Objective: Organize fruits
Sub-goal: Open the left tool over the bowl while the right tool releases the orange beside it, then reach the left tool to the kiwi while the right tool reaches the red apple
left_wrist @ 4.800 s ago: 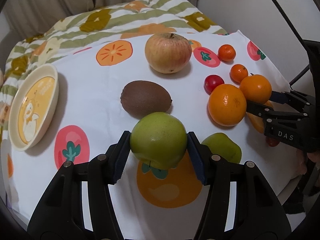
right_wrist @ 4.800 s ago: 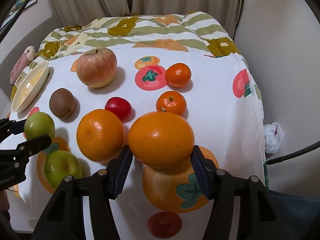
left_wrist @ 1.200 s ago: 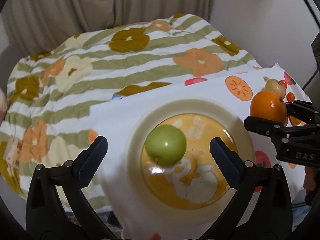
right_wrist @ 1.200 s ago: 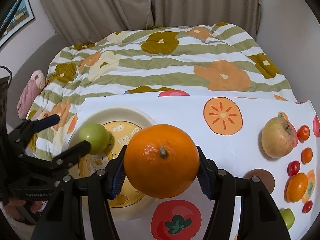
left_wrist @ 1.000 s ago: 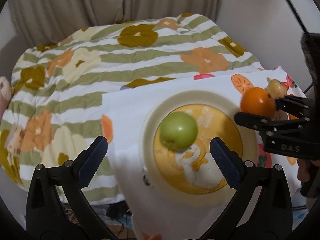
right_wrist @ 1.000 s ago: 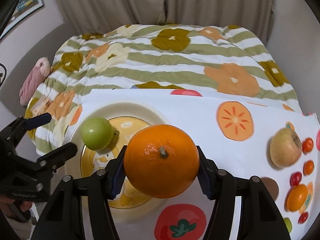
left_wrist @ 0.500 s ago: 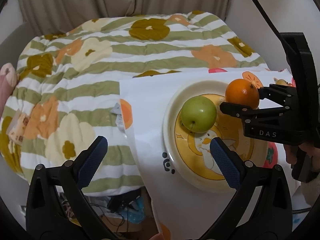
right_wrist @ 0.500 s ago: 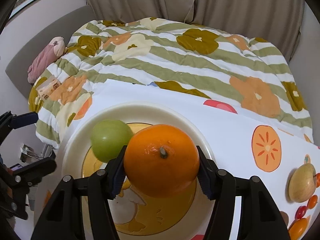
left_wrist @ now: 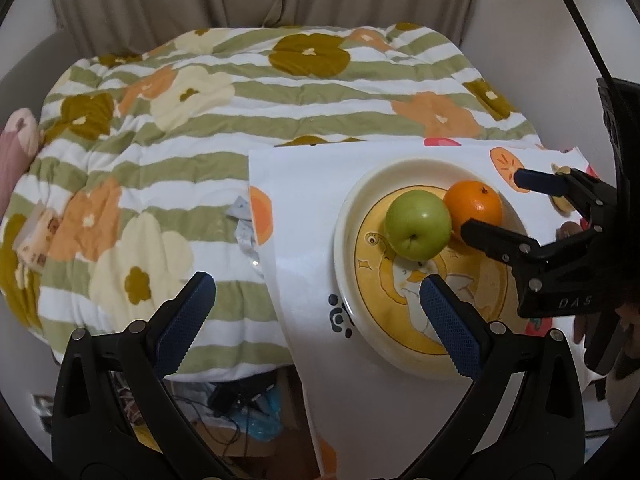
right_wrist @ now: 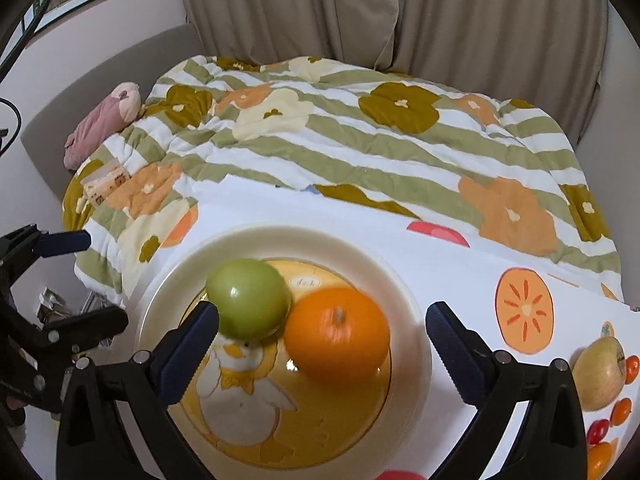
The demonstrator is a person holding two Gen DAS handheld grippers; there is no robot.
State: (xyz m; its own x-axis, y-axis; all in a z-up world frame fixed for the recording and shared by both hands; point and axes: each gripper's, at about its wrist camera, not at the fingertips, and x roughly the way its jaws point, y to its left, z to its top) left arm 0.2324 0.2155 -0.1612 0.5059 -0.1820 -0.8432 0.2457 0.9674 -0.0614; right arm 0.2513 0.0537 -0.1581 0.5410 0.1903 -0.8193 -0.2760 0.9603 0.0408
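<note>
The left claw (left_wrist: 316, 300) hangs with jaws wide apart and empty, the green apple (left_wrist: 418, 224) ahead and right of it on the plate (left_wrist: 360, 196). The right claw (right_wrist: 322, 332) gapes too, the orange (right_wrist: 337, 335) lying between its fingers, touching the apple. Half a second ago it gripped that orange. Placing looks finished; next, I judge, fetch another fruit from the right.

On the plate (right_wrist: 416, 332): one green apple (right_wrist: 248, 298), one orange (right_wrist: 337, 334). Off to the right: one yellow-red apple (right_wrist: 599, 372), two small tangerines (right_wrist: 631, 369), one cherry tomato (right_wrist: 597, 430).
</note>
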